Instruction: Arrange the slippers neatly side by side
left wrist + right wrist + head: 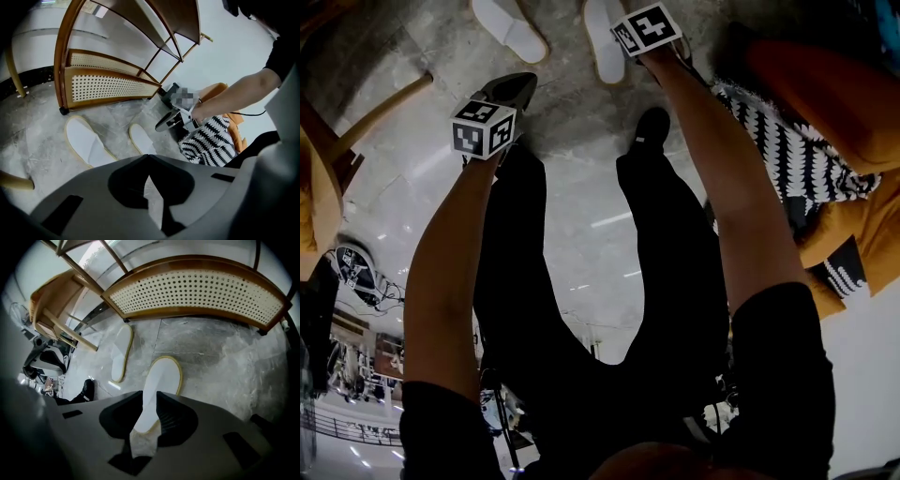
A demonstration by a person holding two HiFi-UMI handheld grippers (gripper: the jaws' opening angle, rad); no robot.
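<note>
Left gripper [147, 158] jaws shut, empty. Right gripper [149, 399] jaws narrowly apart, holding nothing. Left slipper [511, 28] and right slipper [602, 42] on floor by bench [197, 291], slightly splayed. I'd square the toes with small nudges.

Head view: up high, staring steeply down past own legs [525, 281] at floor [572, 122]. Left gripper view: lower, angled down, slippers [86, 143] near. Right gripper view: steeper, even closer. All three share slippers; both gripper views share rattan chair [108, 84].
</note>
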